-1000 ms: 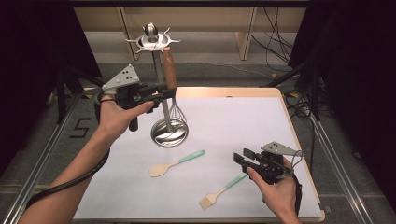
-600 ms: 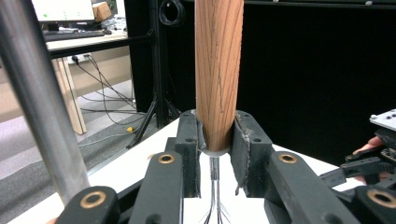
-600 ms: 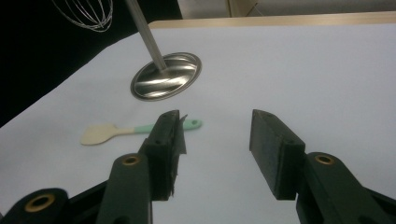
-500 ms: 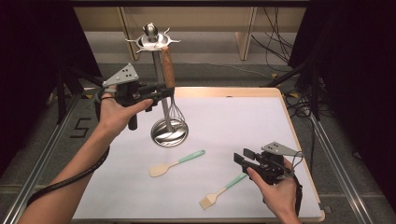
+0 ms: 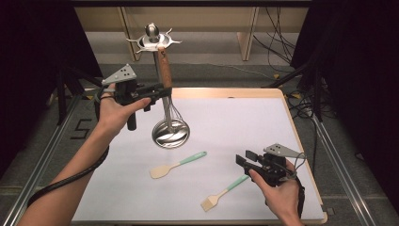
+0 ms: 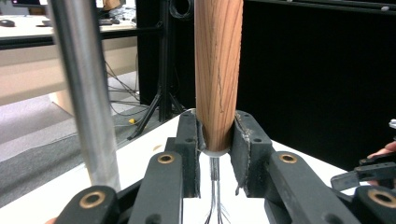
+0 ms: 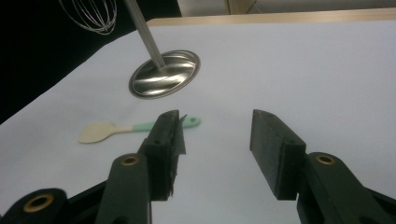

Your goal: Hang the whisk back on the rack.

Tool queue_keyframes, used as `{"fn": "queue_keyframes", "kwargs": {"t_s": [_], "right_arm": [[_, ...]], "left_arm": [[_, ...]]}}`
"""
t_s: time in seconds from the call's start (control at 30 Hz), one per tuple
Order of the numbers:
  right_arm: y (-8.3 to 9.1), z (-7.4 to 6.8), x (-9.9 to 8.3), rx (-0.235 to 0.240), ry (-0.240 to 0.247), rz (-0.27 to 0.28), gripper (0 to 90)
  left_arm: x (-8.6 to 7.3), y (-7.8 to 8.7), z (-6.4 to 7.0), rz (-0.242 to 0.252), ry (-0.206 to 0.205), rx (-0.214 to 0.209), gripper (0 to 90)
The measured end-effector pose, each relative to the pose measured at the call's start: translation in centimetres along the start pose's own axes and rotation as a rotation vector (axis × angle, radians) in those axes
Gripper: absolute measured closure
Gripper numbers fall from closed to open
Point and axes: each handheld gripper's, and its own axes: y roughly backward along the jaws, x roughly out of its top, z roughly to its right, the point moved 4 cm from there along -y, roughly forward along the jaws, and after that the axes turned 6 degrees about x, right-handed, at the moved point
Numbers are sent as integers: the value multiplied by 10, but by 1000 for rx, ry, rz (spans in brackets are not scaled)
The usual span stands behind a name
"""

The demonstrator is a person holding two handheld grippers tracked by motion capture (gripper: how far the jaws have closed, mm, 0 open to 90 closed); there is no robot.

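The whisk [image 5: 165,75] is gripped at the lower end of its wooden handle by the left gripper [image 5: 162,91], upright beside the stand [image 5: 170,133] pole. The right gripper [image 5: 243,159] is held with fingers spread above the worktop [image 5: 235,122], near a spatula [image 5: 178,165].
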Motion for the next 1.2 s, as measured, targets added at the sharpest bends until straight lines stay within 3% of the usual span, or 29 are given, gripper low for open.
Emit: {"fn": "queue_keyframes", "kwargs": {"t_s": [0.03,0.07,0.1,0.13,0.17,0.2,0.23,0.27,0.3,0.33,0.37,0.4,0.43,0.47,0.5,0.73,0.77,0.83,0.87,0.97,1.0,1.03,1.2], "right_arm": [[0,0,0,0,0,0,533],[0,0,-1,-2,-9,-8,532],[0,0,-1,-2,-9,-8,532],[-1,-1,-1,7,-20,-12,532],[0,2,-1,-11,9,-13,531],[0,1,-1,-8,8,-11,531],[0,2,-2,-10,9,-12,530],[0,1,-1,-8,8,-11,529],[1,1,-1,-6,-7,-14,528],[1,2,-1,-10,2,-14,528],[1,2,-1,-10,2,-14,528],[1,-2,-2,6,-52,-15,528],[1,-2,-2,2,-47,-15,528],[2,-2,-2,-1,-47,-14,528],[2,-3,-2,-1,-56,-18,528],[3,-3,-1,6,-39,-3,526],[3,0,-1,-7,0,-4,526],[4,1,-1,-9,-3,-5,526],[1,2,0,-18,-6,43,527],[2,2,0,-6,-4,18,526],[5,2,0,-23,5,-14,526],[3,1,0,-6,-1,-2,526],[4,1,-1,-9,-2,-4,525]], "left_arm": [[0,0,0,0,0,0,725],[-3,1,5,-8,80,17,714],[-2,2,-1,4,15,25,714],[-3,4,1,11,47,38,698],[-1,6,-3,29,-3,51,650],[0,10,-4,49,-31,62,575],[2,13,-7,68,-86,70,575],[1,21,3,70,48,104,561],[5,32,4,103,45,142,598],[5,32,4,103,45,142,640],[10,38,5,132,39,171,640],[19,46,3,162,-1,216,753],[24,47,6,187,25,221,775],[30,50,5,191,4,241,807],[34,52,6,192,15,254,830],[56,52,6,248,-9,291,889],[58,52,5,254,-10,295,889],[62,51,3,263,-11,301,890],[64,51,0,269,1,307,891],[65,49,-1,264,-3,315,891],[65,49,-2,271,7,314,891],[66,49,-3,277,13,322,891],[67,51,-12,284,23,358,891]]}}
